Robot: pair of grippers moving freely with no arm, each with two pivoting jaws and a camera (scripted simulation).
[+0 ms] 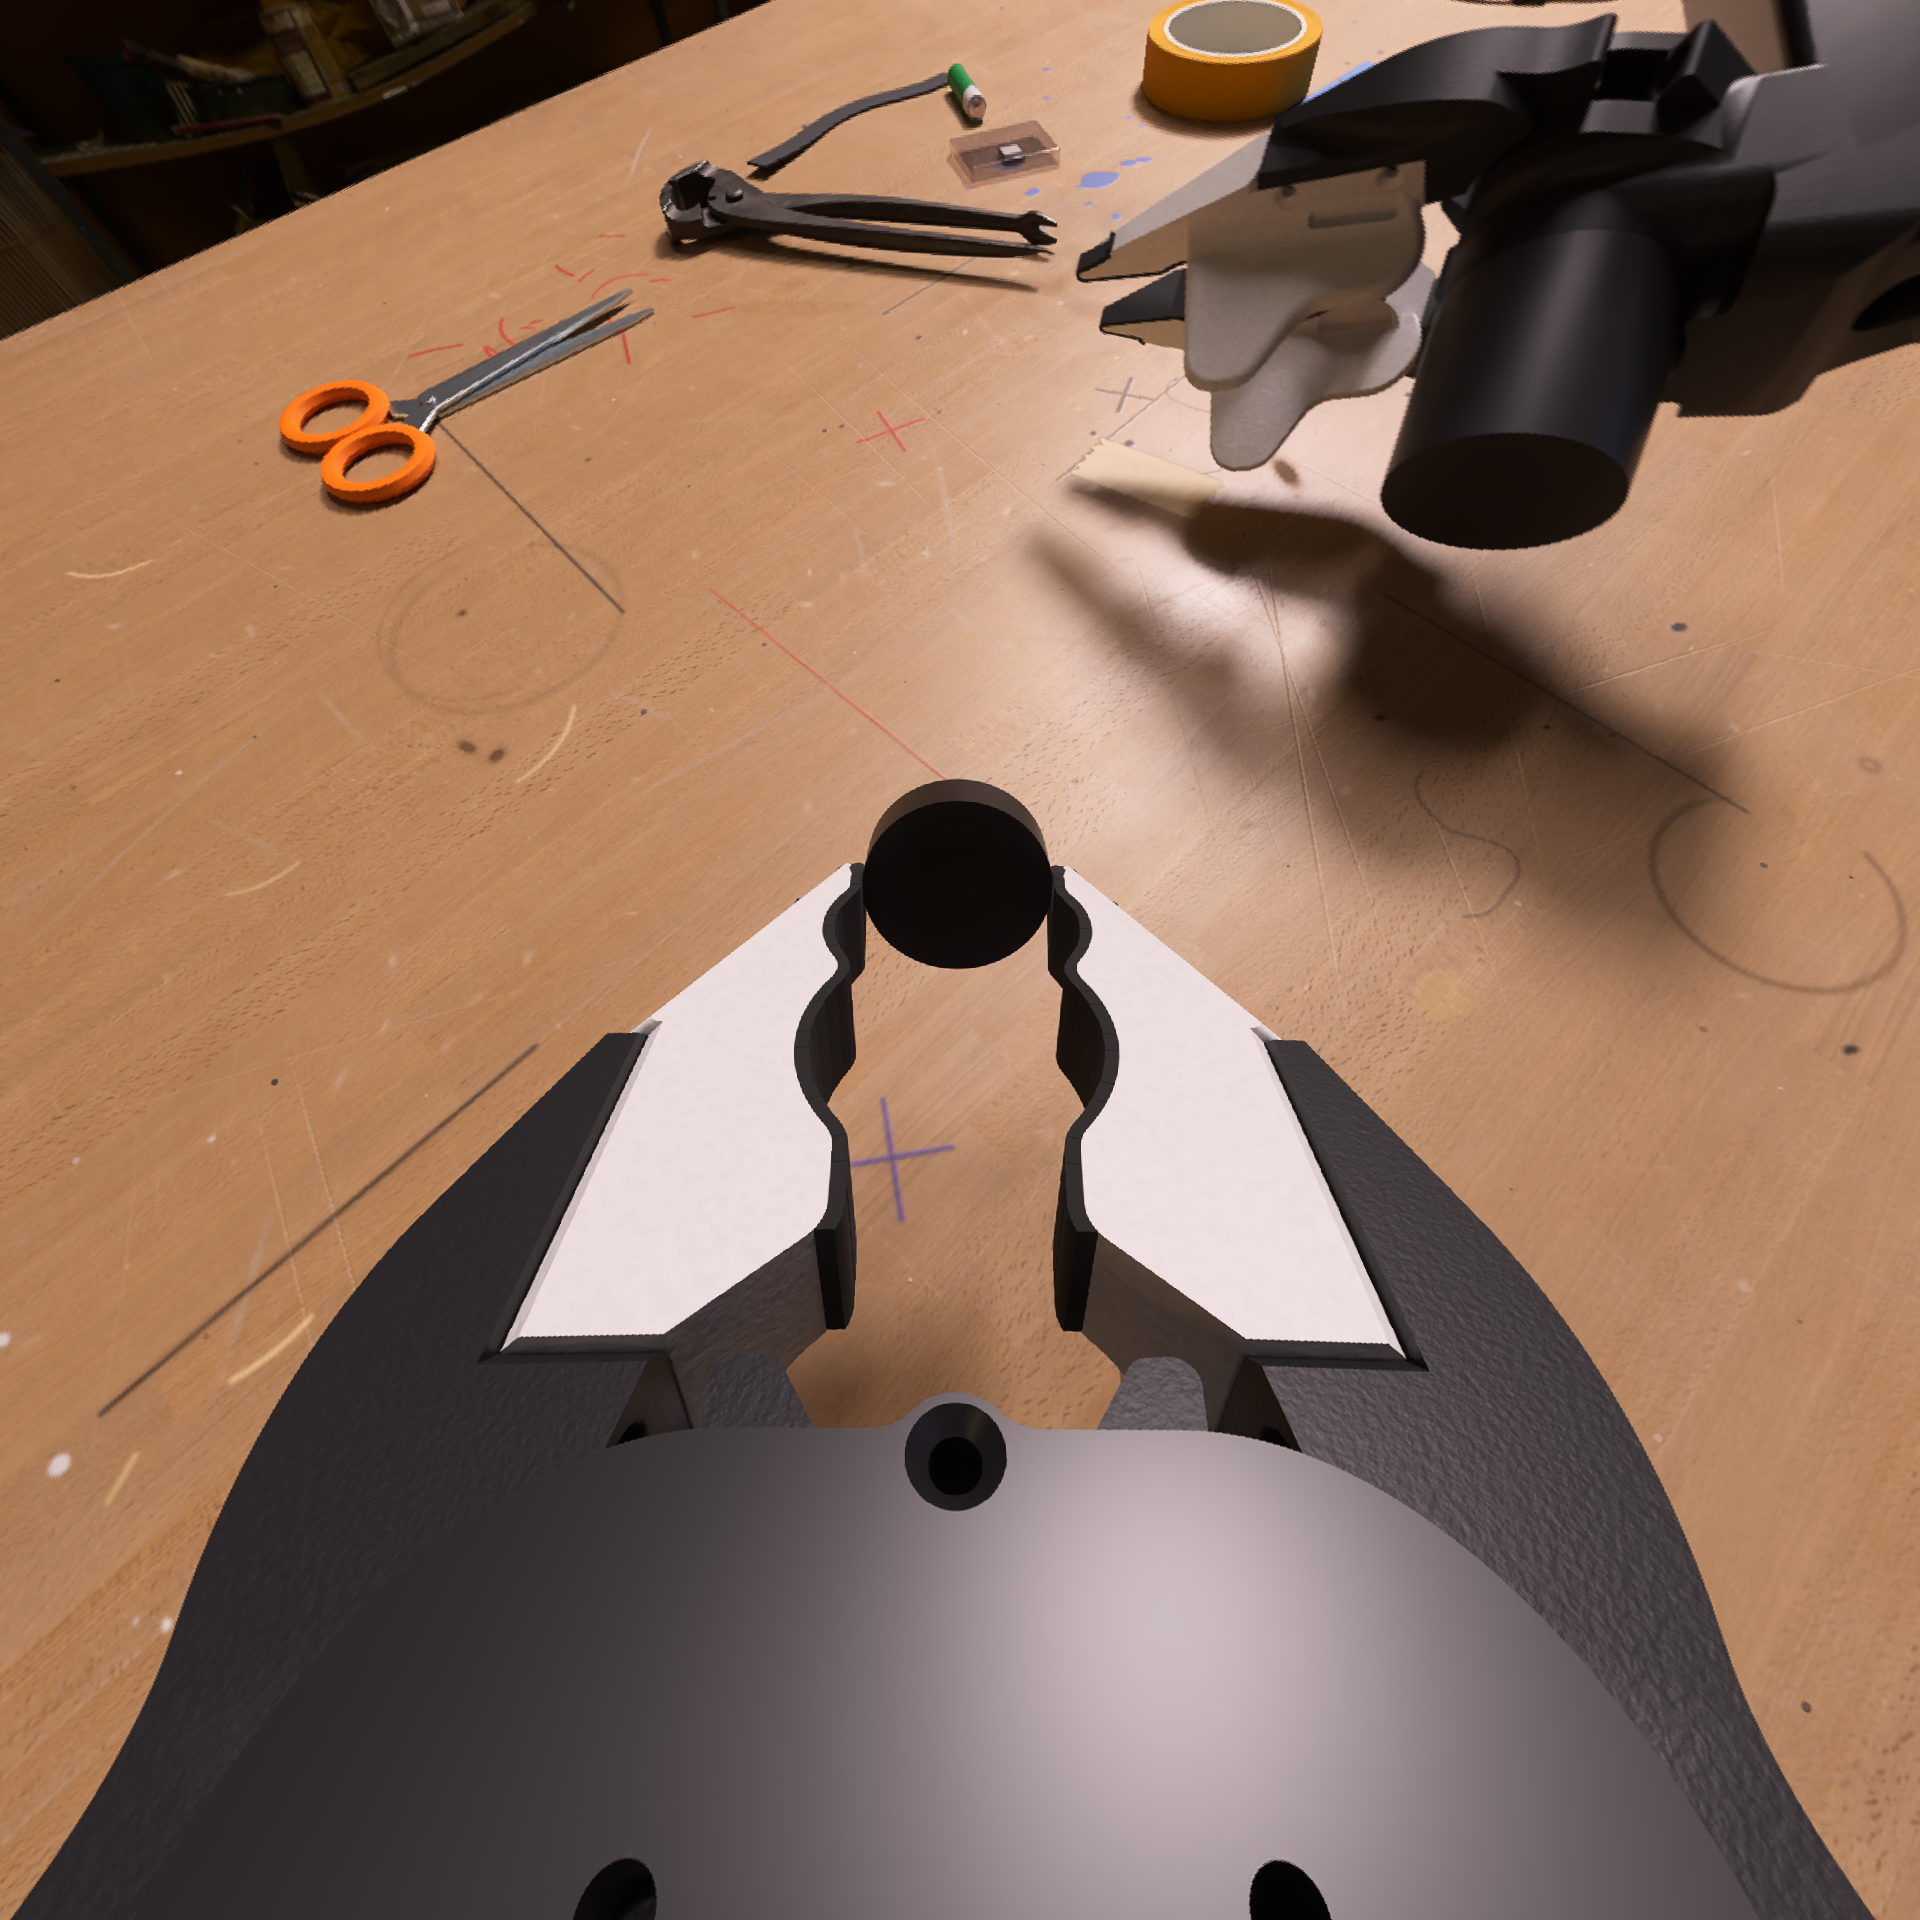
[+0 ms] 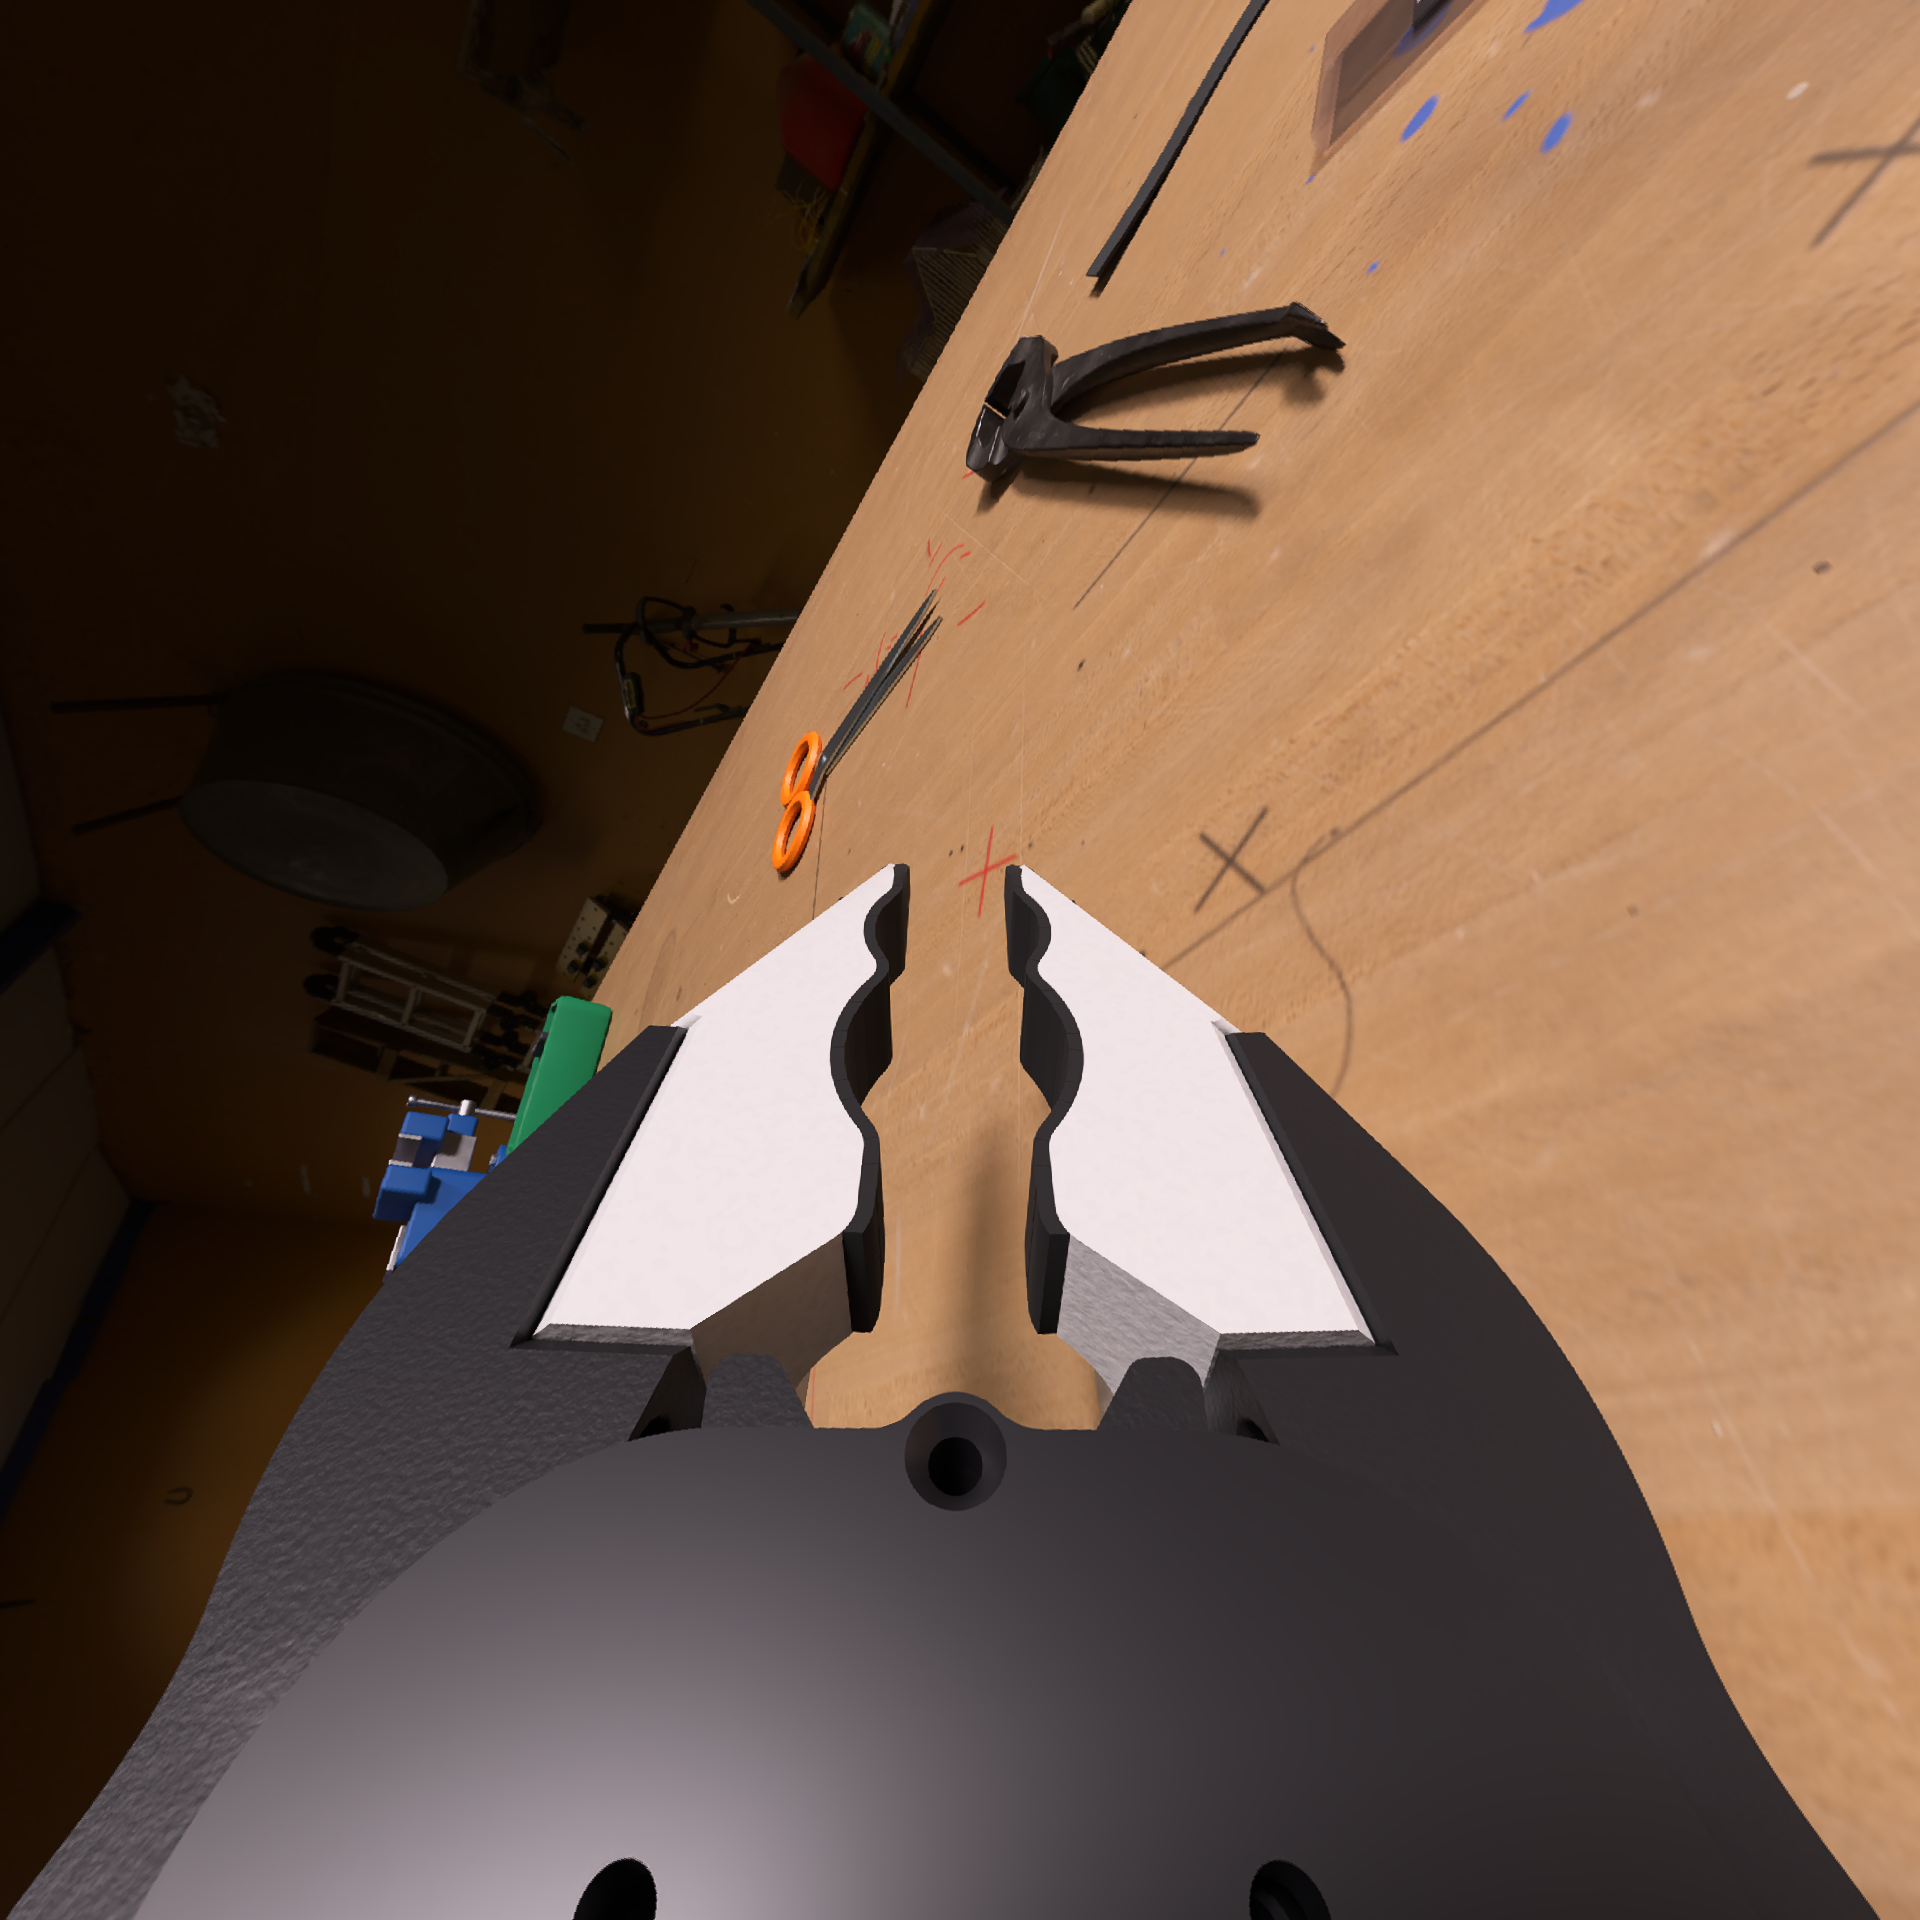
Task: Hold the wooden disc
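Observation:
The wooden disc looks dark in shadow and stands on edge between the tips of my left gripper, above the wooden workbench. The left fingers press its two sides, so the gripper is shut on it. My right gripper hovers over the bench with a narrow gap between its fingers and nothing in it. It also shows in the left wrist view at the upper right, casting a shadow on the bench.
Orange-handled scissors and black pincers lie farther along the bench. A yellow tape roll, a green-capped tube, a small clear box and a pale wood offcut lie beyond. The bench edge drops to a dark workshop.

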